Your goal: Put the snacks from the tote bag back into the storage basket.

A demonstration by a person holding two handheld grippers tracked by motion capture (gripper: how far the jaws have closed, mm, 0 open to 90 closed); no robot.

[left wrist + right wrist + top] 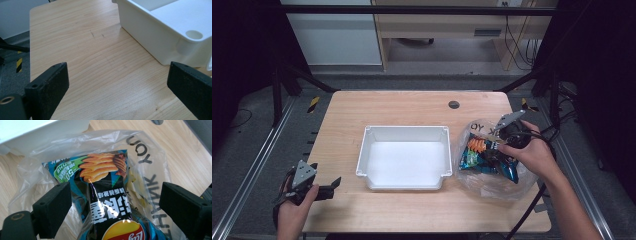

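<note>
Wooden table point(412, 105), high view: right gripper point(490, 145) over the chip bag point(482, 157) inside the clear plastic bag point(492, 182).

Left gripper point(117, 82): jaws apart, idle.

Right gripper view: jaws apart astride the chip bag; they might pinch plastic film instead.

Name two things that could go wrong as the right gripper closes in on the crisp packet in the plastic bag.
The right gripper straddles the crisp packet with its jaws apart; closing hard could crush the crisps. The packet sits inside the clear plastic bag, so the pads may pinch the loose film too and drag the bag toward the white bin.
</note>
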